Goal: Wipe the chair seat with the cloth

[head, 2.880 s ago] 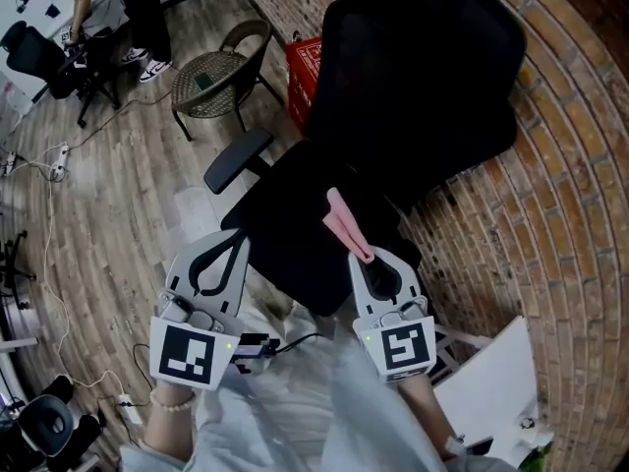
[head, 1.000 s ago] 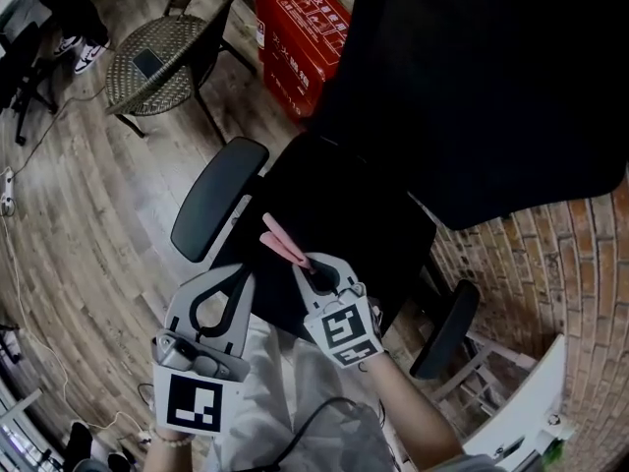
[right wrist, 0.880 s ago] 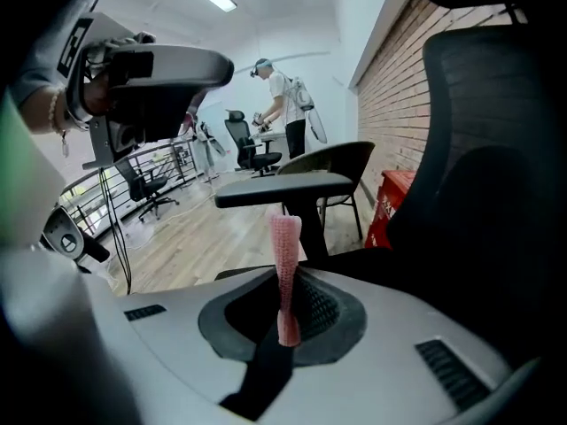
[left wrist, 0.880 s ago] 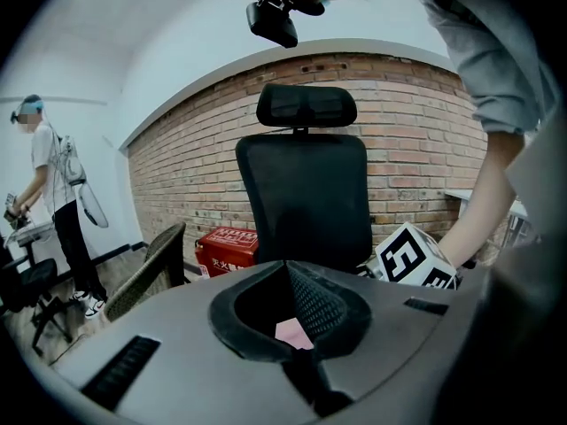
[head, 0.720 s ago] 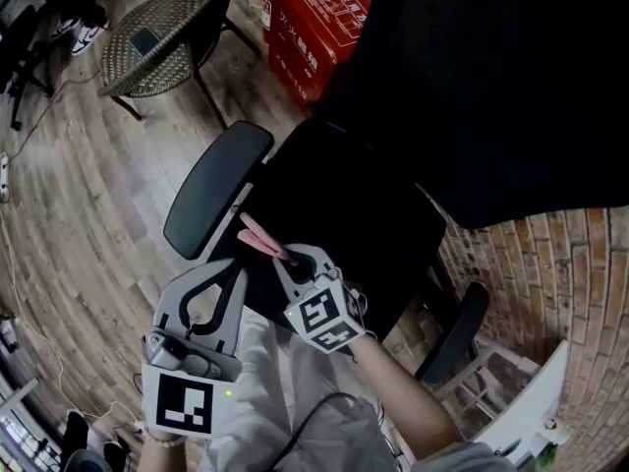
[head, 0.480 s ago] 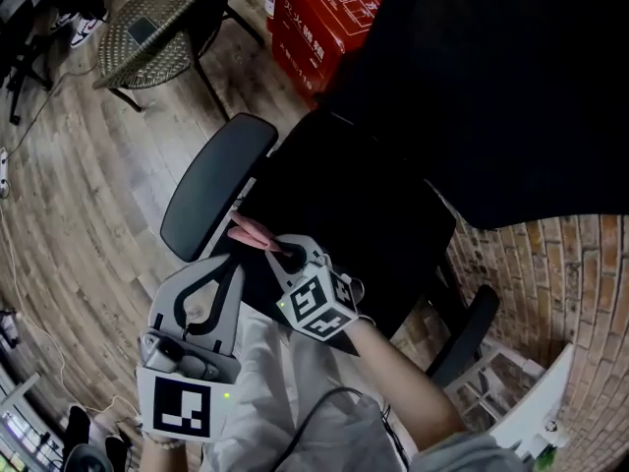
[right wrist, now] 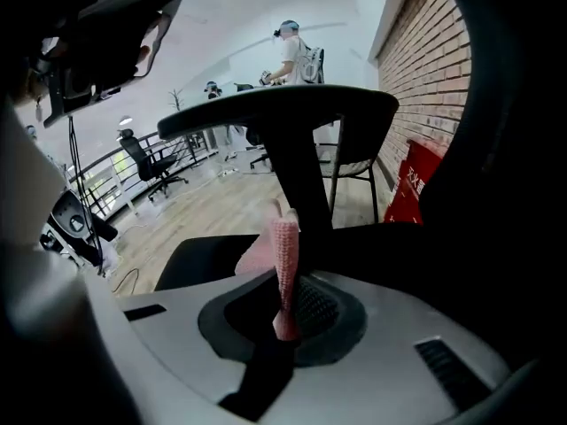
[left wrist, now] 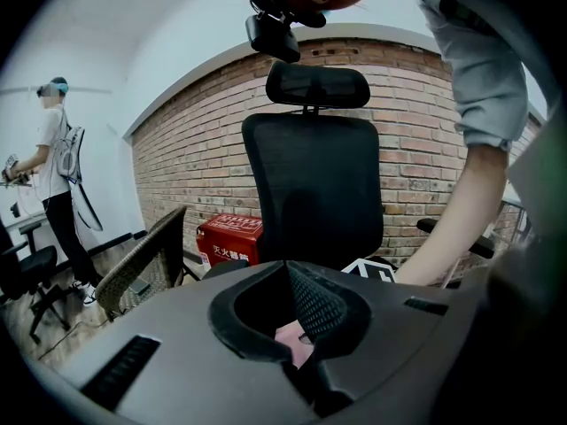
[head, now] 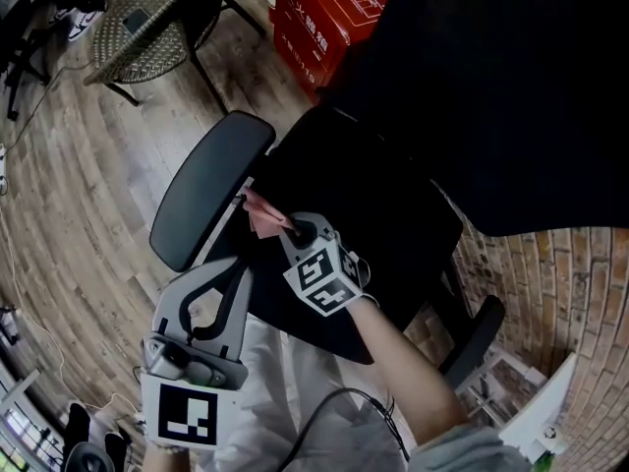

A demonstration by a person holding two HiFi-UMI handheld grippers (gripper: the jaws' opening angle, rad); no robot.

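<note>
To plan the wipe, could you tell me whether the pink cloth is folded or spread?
Folded: the pink cloth stands as a narrow strip pinched in the right gripper.

One black office chair [head: 393, 214] is here, with two armrests: one armrest [head: 211, 190] on one side of its seat and a second armrest [head: 474, 340] on the other. At the chair's front edge are two grippers, the left gripper [head: 234, 265] and the right gripper [head: 292, 227], each bearing one marker cube [head: 180, 411], and one pink cloth [head: 263, 211] is at the seat's edge by the first armrest. Behind the chair stand one red box [head: 329, 8] and one wicker chair [head: 147, 18], and one person [left wrist: 55, 175] stands well off to its side.
</note>
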